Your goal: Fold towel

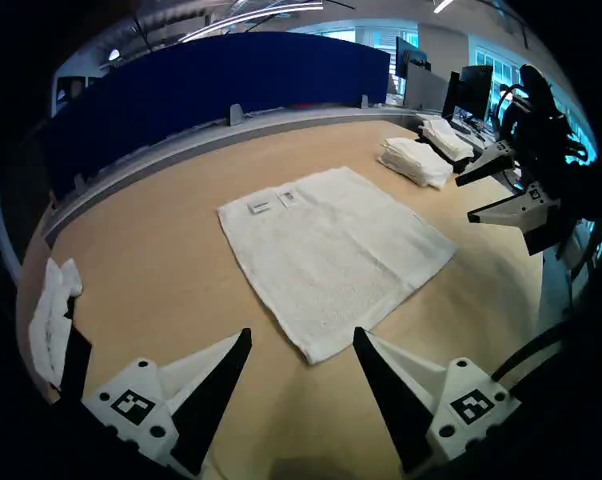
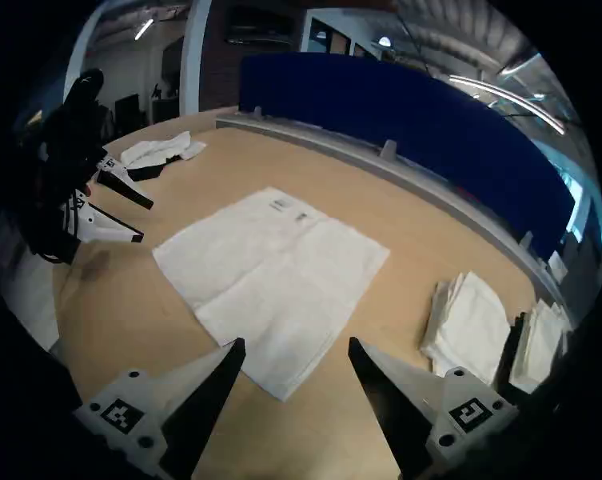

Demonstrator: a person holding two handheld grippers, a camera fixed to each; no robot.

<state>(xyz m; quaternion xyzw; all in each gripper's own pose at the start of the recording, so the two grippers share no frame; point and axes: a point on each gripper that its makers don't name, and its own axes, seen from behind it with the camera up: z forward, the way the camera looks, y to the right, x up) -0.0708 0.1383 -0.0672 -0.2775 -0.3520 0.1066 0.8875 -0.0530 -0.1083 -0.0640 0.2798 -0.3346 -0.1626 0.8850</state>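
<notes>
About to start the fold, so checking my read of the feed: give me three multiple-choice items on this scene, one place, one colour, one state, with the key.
1. Where does the towel lie? A. flat on the table B. on the floor C. on a chair
2. What colour is the divider behind the table? A. red B. blue C. green
3. How is the left gripper? A. shut on the towel B. open and empty C. shut and empty
Key: 1 A, it lies spread on the wood; 2 B, the panel is dark blue; 3 B, its jaws stand apart, nothing between.
</notes>
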